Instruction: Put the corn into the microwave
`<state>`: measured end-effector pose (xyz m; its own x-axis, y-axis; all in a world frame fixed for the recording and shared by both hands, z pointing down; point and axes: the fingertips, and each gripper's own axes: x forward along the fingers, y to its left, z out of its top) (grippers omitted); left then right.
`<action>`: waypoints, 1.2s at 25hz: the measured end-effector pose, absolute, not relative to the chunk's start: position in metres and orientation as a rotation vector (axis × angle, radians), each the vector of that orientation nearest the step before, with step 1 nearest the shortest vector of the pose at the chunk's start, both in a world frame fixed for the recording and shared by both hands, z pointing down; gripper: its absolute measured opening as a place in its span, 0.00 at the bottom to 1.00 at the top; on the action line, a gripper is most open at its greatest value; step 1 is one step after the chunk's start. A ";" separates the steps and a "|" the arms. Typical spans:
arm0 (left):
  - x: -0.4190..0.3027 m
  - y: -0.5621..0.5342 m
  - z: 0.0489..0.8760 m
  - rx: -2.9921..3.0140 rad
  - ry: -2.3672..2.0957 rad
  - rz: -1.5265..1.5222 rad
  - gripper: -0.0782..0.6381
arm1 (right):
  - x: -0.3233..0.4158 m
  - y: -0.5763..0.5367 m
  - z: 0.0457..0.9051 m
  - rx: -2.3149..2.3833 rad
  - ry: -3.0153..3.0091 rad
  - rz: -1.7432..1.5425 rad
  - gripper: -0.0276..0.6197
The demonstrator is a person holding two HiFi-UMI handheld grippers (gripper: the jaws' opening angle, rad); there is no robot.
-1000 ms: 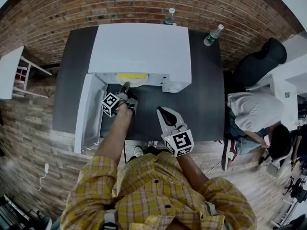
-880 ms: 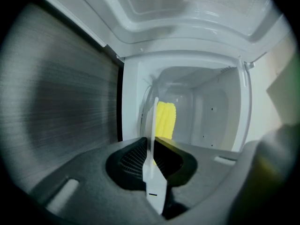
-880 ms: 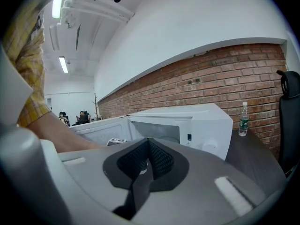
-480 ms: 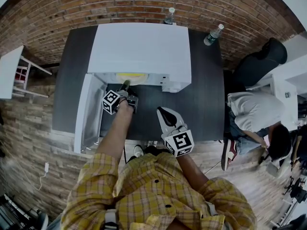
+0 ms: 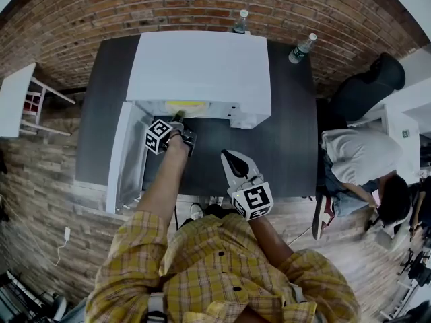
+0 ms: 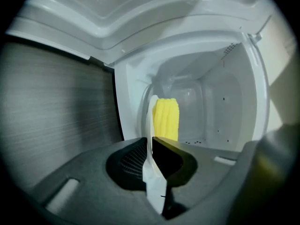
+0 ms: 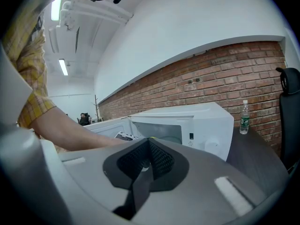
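- The plate (image 6: 150, 116) bearing the corn (image 6: 167, 118) was pinched at its rim by the left gripper (image 6: 151, 144), jaws narrow.
- Since a second before, both had been carried deeper into the microwave (image 5: 202, 66) (release judged next).
- The right gripper (image 5: 233, 160) was held closed, empty.

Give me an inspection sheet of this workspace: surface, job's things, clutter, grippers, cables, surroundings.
Surface: dark table under the microwave.
Job's things: microwave door open; corn on plate at its mouth.
Clutter: two bottles at table's back.
Grippers: left gripper jaws shut on plate rim; right gripper jaws shut, empty.
Cables: white cable on floor, left.
Surroundings: brick wall; crouching person, black chair right.
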<state>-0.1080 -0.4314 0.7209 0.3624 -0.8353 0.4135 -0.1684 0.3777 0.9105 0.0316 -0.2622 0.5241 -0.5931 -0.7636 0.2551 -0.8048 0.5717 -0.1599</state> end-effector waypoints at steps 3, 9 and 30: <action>-0.109 -0.428 0.725 1.099 -1.163 -0.521 0.21 | 0.032 -0.262 0.524 1.336 -2.642 0.388 0.05; -0.110 -0.426 0.736 1.058 -1.143 -0.518 0.34 | 0.036 -0.261 0.525 1.350 -2.637 0.397 0.05; -0.092 -0.355 0.635 1.247 -0.947 -0.675 0.25 | 0.024 -0.244 0.513 1.397 -2.636 0.377 0.05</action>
<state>-0.0924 -0.3550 0.6346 0.4729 -0.8527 0.2219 -0.0684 0.2155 0.9741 0.0239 -0.2442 0.5125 -0.5612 -0.7941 0.2333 -0.8277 0.5389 -0.1566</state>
